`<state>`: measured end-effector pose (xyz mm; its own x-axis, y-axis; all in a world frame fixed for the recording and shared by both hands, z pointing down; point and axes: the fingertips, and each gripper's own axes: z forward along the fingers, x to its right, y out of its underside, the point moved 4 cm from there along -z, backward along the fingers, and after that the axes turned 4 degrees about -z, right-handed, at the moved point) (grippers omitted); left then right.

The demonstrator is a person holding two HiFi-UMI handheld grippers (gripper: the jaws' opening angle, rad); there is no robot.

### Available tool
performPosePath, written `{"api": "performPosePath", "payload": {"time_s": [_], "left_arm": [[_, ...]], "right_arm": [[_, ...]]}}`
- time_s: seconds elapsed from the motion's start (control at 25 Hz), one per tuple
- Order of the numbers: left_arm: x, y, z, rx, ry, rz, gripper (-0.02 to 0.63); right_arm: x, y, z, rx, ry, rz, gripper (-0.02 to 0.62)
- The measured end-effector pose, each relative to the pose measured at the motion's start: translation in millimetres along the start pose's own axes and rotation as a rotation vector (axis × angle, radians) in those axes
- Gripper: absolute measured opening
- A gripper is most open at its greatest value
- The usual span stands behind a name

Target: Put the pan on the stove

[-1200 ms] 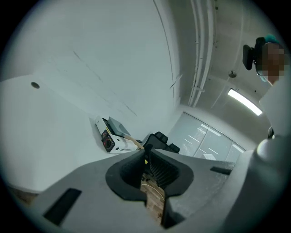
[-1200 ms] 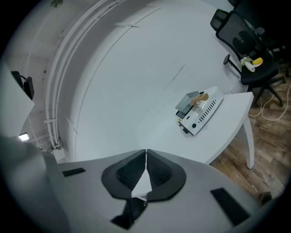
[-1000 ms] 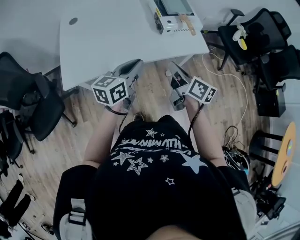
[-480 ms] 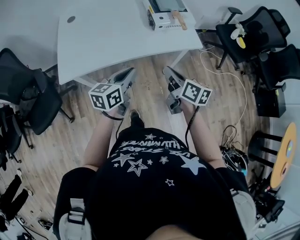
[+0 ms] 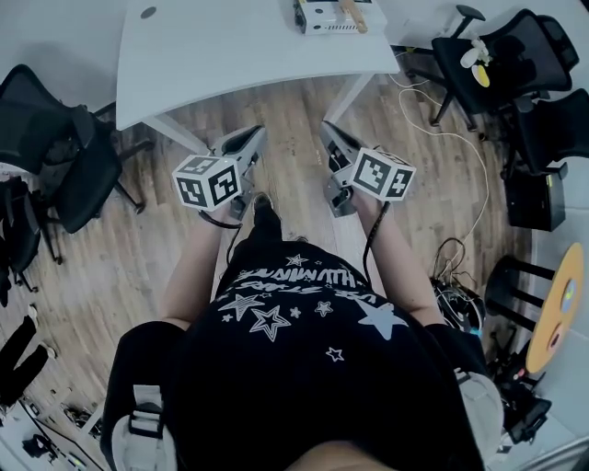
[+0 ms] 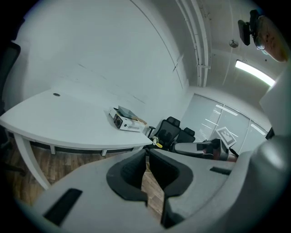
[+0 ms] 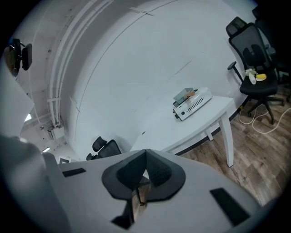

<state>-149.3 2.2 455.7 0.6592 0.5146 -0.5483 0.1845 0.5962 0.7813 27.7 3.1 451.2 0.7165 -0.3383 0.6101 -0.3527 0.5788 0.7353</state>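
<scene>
A small white stove box (image 5: 331, 13) stands at the far edge of the white table (image 5: 230, 51), with a wooden-handled piece (image 5: 355, 9) lying on top of it. Both grippers hang over the wooden floor, well short of the table. My left gripper (image 5: 248, 138) is shut with nothing in it, and so is my right gripper (image 5: 329, 131). The left gripper view shows the stove box (image 6: 124, 120) far beyond the closed left gripper (image 6: 146, 157). In the right gripper view the stove box (image 7: 192, 103) sits far past the closed right gripper (image 7: 145, 157).
Black office chairs stand left of the table (image 5: 55, 156) and at the right (image 5: 502, 64). A white cable (image 5: 451, 138) and a tangle of leads (image 5: 456, 276) lie on the floor at right. A table leg (image 5: 175, 133) stands close to the left gripper.
The table and stove box have slid toward the top of the head view as the person stepped back from them. Both grippers stay held side by side, shut and empty.
</scene>
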Motion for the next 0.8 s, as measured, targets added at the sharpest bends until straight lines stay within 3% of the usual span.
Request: {"api": "performPosePath", "payload": {"time_s": [0.48,0.8], "left_arm": [[39.1,55.2,-35.1,0.012,-0.024,-0.028,0.029],[51.6,67.8,-45.6,0.012,-0.031,-0.038,0.029]], "right_arm": [[-19.3,43.0,-47.0,-0.048,-0.029,-0.051,0.008],[-28.5,56.6,-61.5,-0.062,-0.059,-0.054,0.008]]}}
